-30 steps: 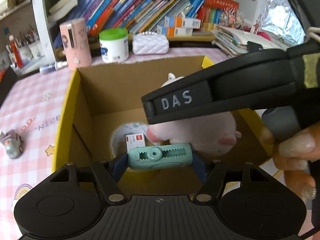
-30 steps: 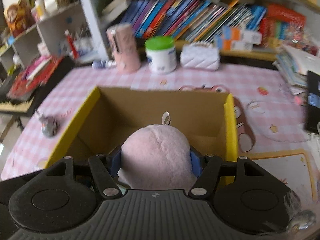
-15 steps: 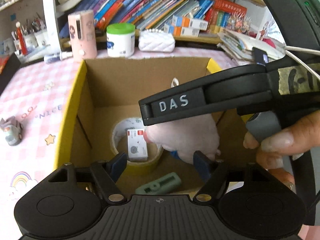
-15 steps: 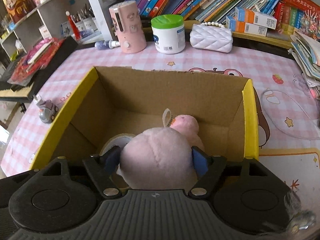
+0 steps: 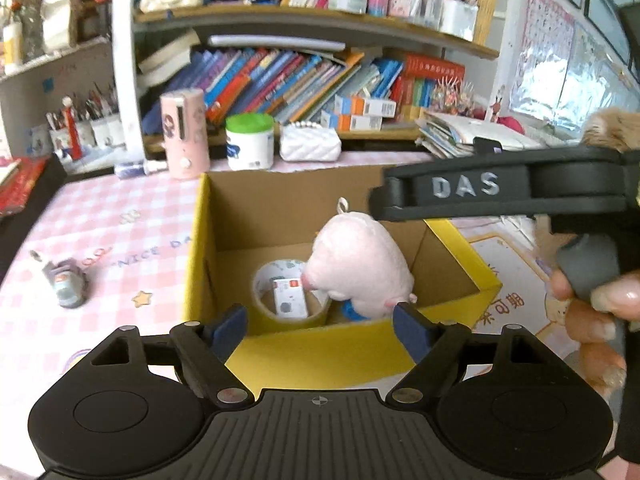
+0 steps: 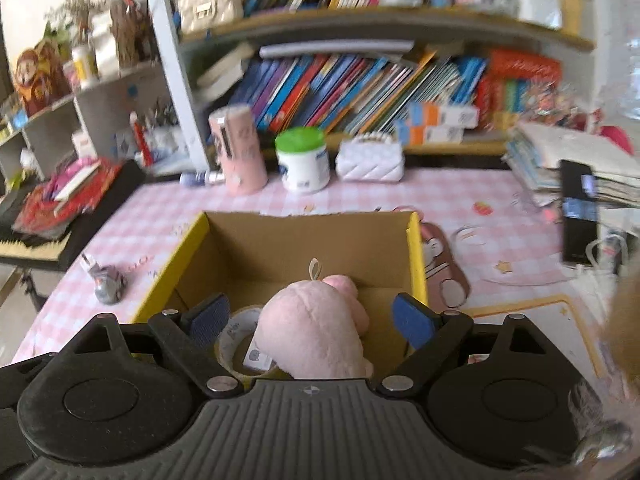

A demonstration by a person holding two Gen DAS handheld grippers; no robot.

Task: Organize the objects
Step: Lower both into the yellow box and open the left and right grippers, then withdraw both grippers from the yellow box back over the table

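Left gripper [image 5: 320, 330]: fingers spread wide with nothing between them, held above the near yellow wall of the box [image 5: 320, 354].
Right gripper [image 6: 310, 318]: fingers spread wide too; the plush toy sits in the gap but neither pad touches it. In the left view only its black side marked "DAS" shows, with the hand [image 5: 592, 312] on the trigger partly cut off at the frame edge.
Box: open cardboard, yellow rim, standing on the pink checked tabletop [image 5: 112, 232]. Its near floor is hidden behind the front wall in the left view and behind the gripper body in the right view.
Plush toy [image 5: 358, 270]: pink, lying inside the box toward the right side, loop tag pointing up. Its face cannot be made out.
Tape roll [image 5: 288, 300]: inside the box, left of the plush toy and touching it; the lower edge is cut off by the box wall.
Small card box [image 5: 290, 298]: white with a red strip, standing inside the ring of the tape roll; print too small to read.
Blue scrap under the toy: only a sliver shows, cannot tell what it is.
Toy car [image 5: 66, 284]: grey, on the tabletop well left of the box.
Back of tabletop: pink cylinder [image 5: 185, 134], green-lidded jar [image 5: 250, 142] and white quilted purse [image 5: 310, 144] in a row beside each other; right view blurred.
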